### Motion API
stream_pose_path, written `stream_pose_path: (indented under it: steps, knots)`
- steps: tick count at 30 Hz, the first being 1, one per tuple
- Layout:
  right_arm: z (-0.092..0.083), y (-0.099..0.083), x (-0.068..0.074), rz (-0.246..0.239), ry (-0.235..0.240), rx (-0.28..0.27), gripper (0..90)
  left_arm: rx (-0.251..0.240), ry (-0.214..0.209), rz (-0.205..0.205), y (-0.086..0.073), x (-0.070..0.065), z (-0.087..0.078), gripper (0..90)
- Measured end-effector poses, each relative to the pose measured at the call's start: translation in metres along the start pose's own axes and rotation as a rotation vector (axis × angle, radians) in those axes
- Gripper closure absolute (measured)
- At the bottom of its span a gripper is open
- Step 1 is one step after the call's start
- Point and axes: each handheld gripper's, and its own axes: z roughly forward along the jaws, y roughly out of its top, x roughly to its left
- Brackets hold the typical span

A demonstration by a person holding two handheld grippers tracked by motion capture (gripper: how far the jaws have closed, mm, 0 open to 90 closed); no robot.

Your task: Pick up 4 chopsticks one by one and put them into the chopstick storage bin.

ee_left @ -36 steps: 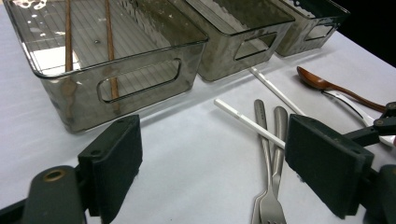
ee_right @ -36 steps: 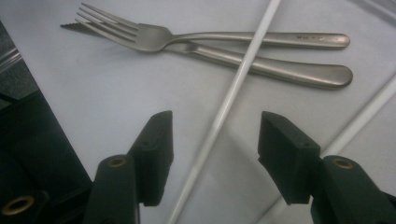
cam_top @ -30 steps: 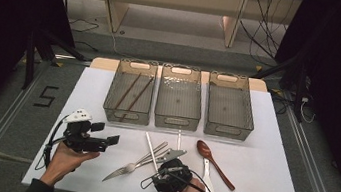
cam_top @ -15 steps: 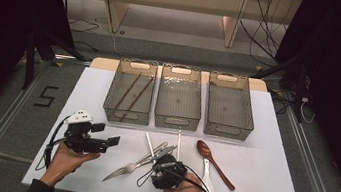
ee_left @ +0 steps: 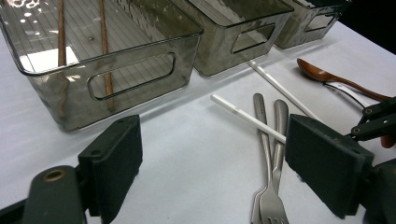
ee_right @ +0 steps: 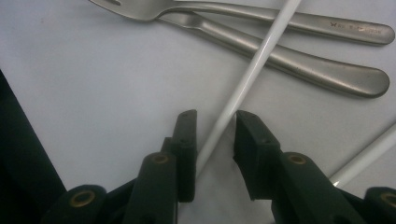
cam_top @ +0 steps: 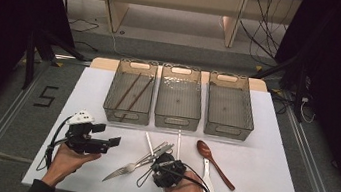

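Right gripper view: right gripper, near the tabletop's front edge, has just been closing, its jaws still slightly apart around a white chopstick, unpinched. Thin, light, stiff and likely slippery, it suits a mid-shaft grip; farther on it crosses two forks.

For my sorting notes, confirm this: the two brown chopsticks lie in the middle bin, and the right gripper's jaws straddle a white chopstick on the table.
Wrong on the bin. The high view shows the two brown chopsticks in the left bin, not the middle bin. The rest holds: in the right gripper view the right gripper has its jaws either side of a white chopstick, and they have just been closing on it.
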Motion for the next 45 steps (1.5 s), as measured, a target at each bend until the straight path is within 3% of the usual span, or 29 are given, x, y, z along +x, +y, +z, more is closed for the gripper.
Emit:
stream_pose_path:
  steps: [8, 17, 26, 31, 36, 38, 45]
  knots:
    - [0.001, 0.003, 0.002, 0.012, -0.001, -0.001, 82.6, 0.004, -0.002, 0.003, 0.000, 0.000, 0.000, 18.8]
    - [0.002, 0.003, 0.003, 0.005, -0.005, -0.022, 85.4, 0.010, 0.002, 0.004, 0.000, 0.001, 0.001, 18.8]
    - [-0.007, 0.003, 0.002, -0.036, -0.012, -0.074, 85.7, 0.008, 0.008, -0.004, 0.000, 0.004, -0.001, 18.8]
    - [-0.014, 0.001, 0.000, -0.094, -0.020, -0.094, 85.7, 0.019, 0.000, -0.001, 0.001, 0.005, -0.001, 18.8]
    - [-0.022, -0.001, 0.000, -0.135, -0.027, -0.104, 85.7, 0.063, -0.025, 0.049, 0.004, 0.002, 0.001, 18.9]
    - [-0.026, -0.003, 0.000, -0.153, -0.027, -0.105, 85.7, 0.084, -0.017, 0.093, 0.007, -0.001, 0.001, 19.0]
    - [-0.032, -0.008, 0.001, -0.206, -0.018, -0.096, 85.7, 0.170, -0.080, 0.205, 0.013, -0.016, 0.010, 19.6]
